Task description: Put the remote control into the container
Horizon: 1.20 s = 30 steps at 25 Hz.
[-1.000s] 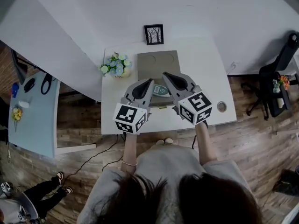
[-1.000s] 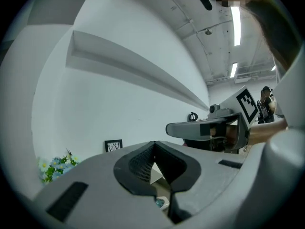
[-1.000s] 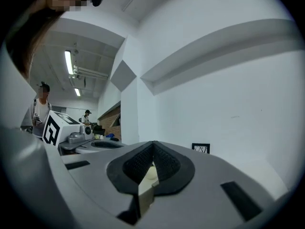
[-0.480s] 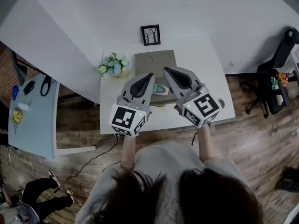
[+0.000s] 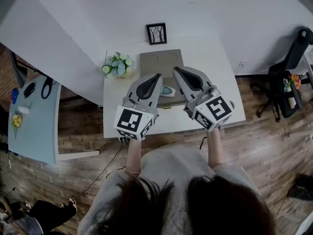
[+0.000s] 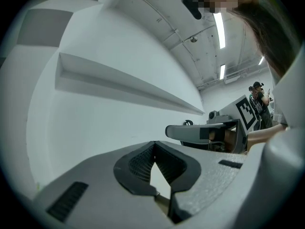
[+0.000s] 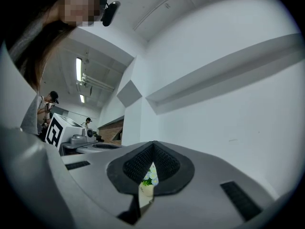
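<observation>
White table against a white wall on wood-plank floor, black chair right.

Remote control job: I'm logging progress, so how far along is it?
Looks done: the remote control lies inside the outline of the container, near its front edge. In hand: nothing; the left gripper and right gripper are shut and empty, on either side of it. Left: seemingly nothing.

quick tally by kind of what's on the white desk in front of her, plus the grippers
gripper: 2, the left gripper and the right gripper
picture frame: 1
flower pot: 1
container: 1
remote control: 1
total: 6
</observation>
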Each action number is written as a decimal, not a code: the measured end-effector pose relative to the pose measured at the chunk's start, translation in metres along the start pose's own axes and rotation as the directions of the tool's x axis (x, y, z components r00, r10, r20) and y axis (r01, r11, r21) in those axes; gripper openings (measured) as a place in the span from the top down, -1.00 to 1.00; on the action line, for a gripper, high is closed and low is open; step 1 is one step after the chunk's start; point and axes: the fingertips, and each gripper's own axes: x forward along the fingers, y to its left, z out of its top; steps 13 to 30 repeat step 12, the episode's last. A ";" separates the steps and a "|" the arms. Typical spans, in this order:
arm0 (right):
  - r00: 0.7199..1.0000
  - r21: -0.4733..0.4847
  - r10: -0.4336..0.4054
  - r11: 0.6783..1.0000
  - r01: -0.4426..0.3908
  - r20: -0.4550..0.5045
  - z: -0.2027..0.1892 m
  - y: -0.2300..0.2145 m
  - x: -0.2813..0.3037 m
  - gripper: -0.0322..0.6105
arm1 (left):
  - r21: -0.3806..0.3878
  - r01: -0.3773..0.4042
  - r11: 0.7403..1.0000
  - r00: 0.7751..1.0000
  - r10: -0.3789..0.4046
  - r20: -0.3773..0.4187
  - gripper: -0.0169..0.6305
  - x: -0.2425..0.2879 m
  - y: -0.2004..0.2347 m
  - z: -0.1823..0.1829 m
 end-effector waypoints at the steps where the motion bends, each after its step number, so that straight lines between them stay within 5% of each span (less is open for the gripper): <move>1: 1.000 -0.003 -0.002 1.000 0.002 0.001 0.000 0.000 0.000 0.90 | 0.001 0.003 1.000 1.000 -0.003 0.003 0.94 0.000 -0.001 0.001; 30: 1.000 -0.026 0.001 1.000 -0.001 -0.007 0.001 0.001 -0.001 0.90 | 0.012 0.013 1.000 1.000 -0.013 0.016 0.93 0.001 -0.004 0.006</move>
